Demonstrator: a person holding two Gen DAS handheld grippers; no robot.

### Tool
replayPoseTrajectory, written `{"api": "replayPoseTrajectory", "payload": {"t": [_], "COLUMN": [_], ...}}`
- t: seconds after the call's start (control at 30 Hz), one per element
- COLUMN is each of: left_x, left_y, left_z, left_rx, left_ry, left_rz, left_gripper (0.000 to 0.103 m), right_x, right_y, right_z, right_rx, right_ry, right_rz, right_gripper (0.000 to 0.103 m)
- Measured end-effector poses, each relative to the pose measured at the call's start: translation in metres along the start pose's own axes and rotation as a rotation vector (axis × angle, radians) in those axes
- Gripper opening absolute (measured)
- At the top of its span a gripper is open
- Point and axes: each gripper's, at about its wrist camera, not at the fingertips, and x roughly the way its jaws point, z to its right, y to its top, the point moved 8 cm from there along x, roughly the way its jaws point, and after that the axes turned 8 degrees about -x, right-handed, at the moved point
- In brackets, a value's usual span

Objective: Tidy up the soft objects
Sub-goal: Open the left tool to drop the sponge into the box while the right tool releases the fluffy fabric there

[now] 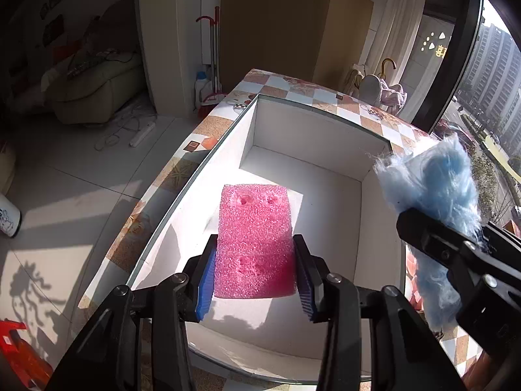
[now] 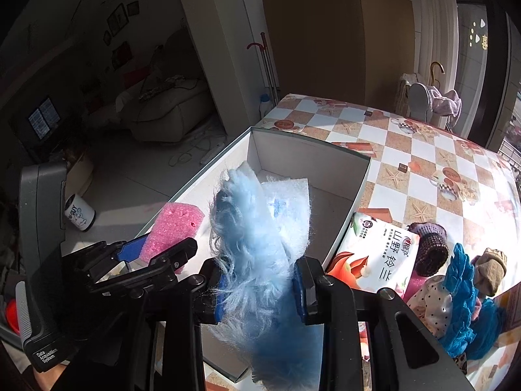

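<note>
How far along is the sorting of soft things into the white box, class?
Done: nothing shows inside the white box yet. In hand: the left gripper holds a pink sponge over it; the right gripper holds a fluffy blue piece. Left: a tissue pack, blue mesh puff and knitted items wait on the table.

Sunlit room. Surface (image 2: 420, 150) has a checkered starfish-print cover. Pale tiled floor (image 1: 81, 176) with hard shadows, white power strip and cables (image 1: 130, 133) on it. Cream sofa (image 1: 97, 88) at left under framed pictures (image 2: 120, 19). Tall cardboard sheet (image 1: 286, 26) against the wall. Window (image 1: 488, 75) at right, apartment blocks outside.
</note>
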Motion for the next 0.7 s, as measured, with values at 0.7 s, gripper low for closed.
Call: {"api": "replayPoseTrajectory", "payload": {"t": [0.7], "left_x": [-0.002], "left_y": [0.066], "left_z": [0.005], "left_rx": [-0.017], "left_ry": [-0.002], "left_rz": [0.030], "left_gripper": [0.079], "right_x": [-0.027], "right_y": [0.115], "right_z": [0.016], "right_rx": [-0.027], "right_ry": [-0.029], "right_rz": [0.160], "right_gripper": [0.071]}}
